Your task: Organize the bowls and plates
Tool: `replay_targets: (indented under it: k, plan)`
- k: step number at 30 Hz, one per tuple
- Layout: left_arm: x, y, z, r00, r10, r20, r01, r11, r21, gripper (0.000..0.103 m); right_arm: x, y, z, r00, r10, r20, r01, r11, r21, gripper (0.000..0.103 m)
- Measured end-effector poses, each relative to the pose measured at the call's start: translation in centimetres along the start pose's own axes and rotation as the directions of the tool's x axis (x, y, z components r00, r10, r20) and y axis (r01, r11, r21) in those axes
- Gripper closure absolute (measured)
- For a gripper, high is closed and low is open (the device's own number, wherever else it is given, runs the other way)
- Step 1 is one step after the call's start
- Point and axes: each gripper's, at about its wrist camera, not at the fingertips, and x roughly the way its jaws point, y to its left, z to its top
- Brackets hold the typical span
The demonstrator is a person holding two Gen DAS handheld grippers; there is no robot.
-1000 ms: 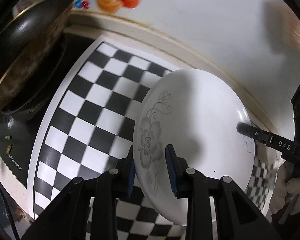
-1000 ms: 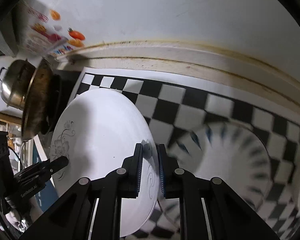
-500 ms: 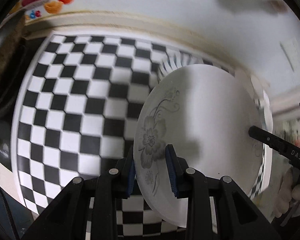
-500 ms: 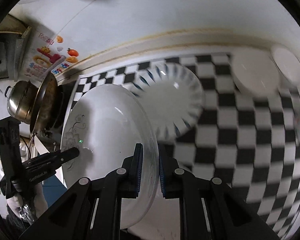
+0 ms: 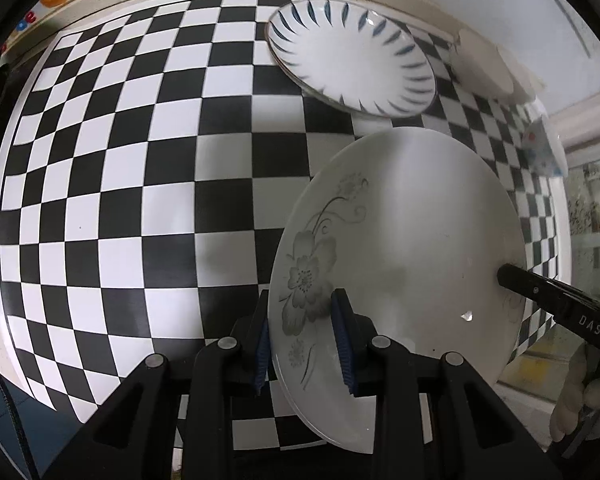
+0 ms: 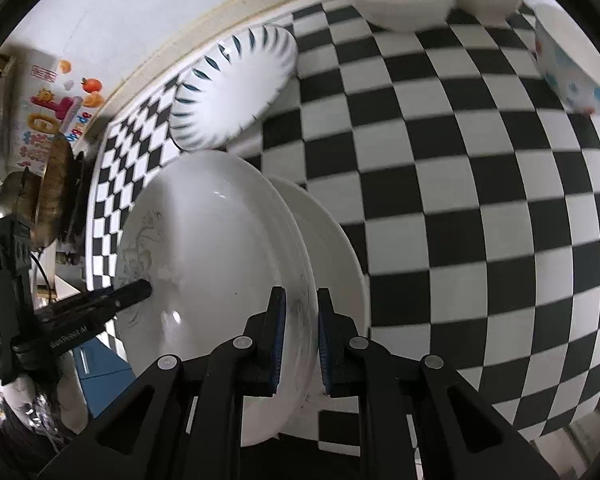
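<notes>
Two grippers — left gripper [image 5: 303, 334], right gripper [image 6: 300, 338] — pinch a floral plate [image 5: 400, 248] over checkered countertop [image 5: 140, 160].

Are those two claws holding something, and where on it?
Yes: both grip the flowered plate by its rim, the left gripper at the flower side, the right gripper at the opposite edge.

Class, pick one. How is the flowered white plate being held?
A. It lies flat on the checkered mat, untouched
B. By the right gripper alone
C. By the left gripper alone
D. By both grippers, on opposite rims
D: the left gripper and right gripper each clamp a rim of the flowered plate.
</notes>
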Motion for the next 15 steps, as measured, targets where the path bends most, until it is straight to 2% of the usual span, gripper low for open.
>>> replay_targets:
  k: [8, 15]
  plan:
    - [1.1, -0.8, -0.1, 0.999, 0.043, -0.023, -0.042, 0.998, 0.04, 0.077, 1.5, -1.2, -0.7, 0.999, -0.011, -0.032, 0.011, 1.0, 0.023, 0.086]
    - [1.9, -0.5, 0.2, 0.998, 0.059, -0.038, -0.058, 0.998, 0.027, 0.076, 2.1, -1.2, -0.2, 0.998, 0.001, -0.066, 0.001, 0.999, 0.035, 0.086]
